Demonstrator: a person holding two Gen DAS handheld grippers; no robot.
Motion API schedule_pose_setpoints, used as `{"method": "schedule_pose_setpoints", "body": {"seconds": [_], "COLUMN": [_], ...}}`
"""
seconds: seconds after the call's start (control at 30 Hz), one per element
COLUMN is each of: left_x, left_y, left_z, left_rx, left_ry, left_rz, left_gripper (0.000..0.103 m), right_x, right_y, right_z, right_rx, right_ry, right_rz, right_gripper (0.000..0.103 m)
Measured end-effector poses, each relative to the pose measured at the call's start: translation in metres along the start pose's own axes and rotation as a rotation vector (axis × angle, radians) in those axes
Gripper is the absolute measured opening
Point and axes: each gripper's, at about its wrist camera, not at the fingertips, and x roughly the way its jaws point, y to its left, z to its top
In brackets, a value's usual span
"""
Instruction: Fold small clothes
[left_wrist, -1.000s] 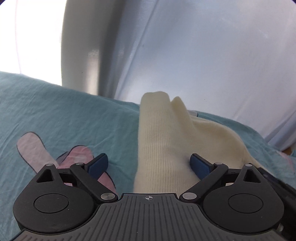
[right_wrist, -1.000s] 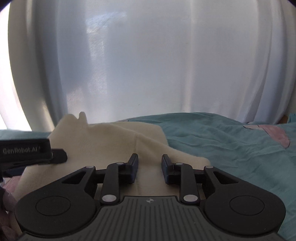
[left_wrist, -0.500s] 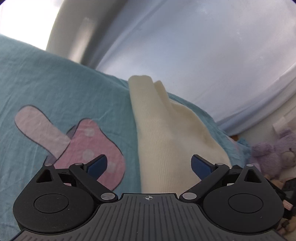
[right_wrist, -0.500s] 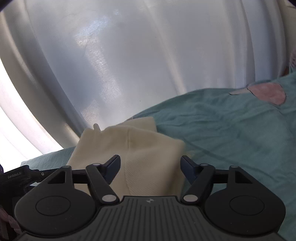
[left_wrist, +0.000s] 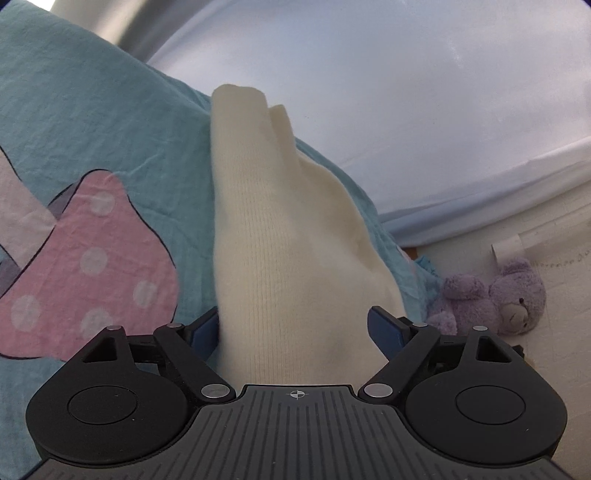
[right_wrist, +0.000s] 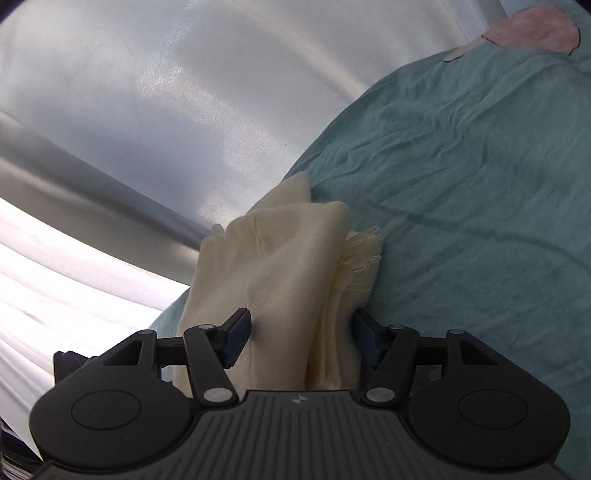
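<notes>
Lying between left tongs (left_wrist: 295, 330) | cream garment (left_wrist: 280, 236) | closing

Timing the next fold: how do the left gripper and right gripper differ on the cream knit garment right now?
Left gripper stands wider than right gripper. Left straddles a smooth ribbed stretch of the cream knit garment; right straddles bunched layers with a frayed edge. Left shows no pinch; right is unclear. Shared: both jaws have just been closing with knit between them.
</notes>
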Motion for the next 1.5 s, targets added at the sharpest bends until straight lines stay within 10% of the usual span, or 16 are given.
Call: {"method": "schedule_pose_setpoints", "body": {"seconds": [0.1,0.37,0.57,0.83,1.1,1.23,1.3,1.5], "left_x": [0.003,0.0,-0.008,-0.077,-0.107,-0.132,-0.133,-0.085], "left_y": [-0.005,0.006,-0.009,-0.06,-0.021,-0.025,-0.03,-0.039], "left_z": [-0.001,0.001,0.001,-0.016,-0.054,-0.051,-0.045,-0.039], "left_rx": [0.03,0.008,0.044,0.247,0.189,0.166,0.16,0.24], "left_ry": [0.003,-0.026,-0.051,-0.138,-0.098,-0.272,-0.359,-0.532], "left_rz": [0.031,-0.02,0.042,0.117,0.41,0.492,0.521,0.788], "left_gripper": [0.063,0.07,0.039,0.038,0.049,0.061,0.086,0.091], "right_x": [0.004,0.015,0.018,0.003,0.008,-0.017,-0.02,0.031], "right_y": [0.001,0.004,0.025,0.087,0.085,0.096,0.121,0.194], "right_z": [0.001,0.002,-0.004,-0.025,-0.06,-0.062,-0.064,-0.093], "right_rx": [0.005,-0.008,-0.043,-0.181,-0.195,-0.275,-0.391,-0.715], "right_ry": [0.016,0.026,0.007,0.023,0.113,-0.042,-0.11,-0.18], "right_rz": [0.012,0.053,0.017,0.104,0.031,-0.118,-0.172,-0.22], "right_gripper": [0.047,0.054,0.04,0.039,0.046,0.047,0.046,0.04]}}
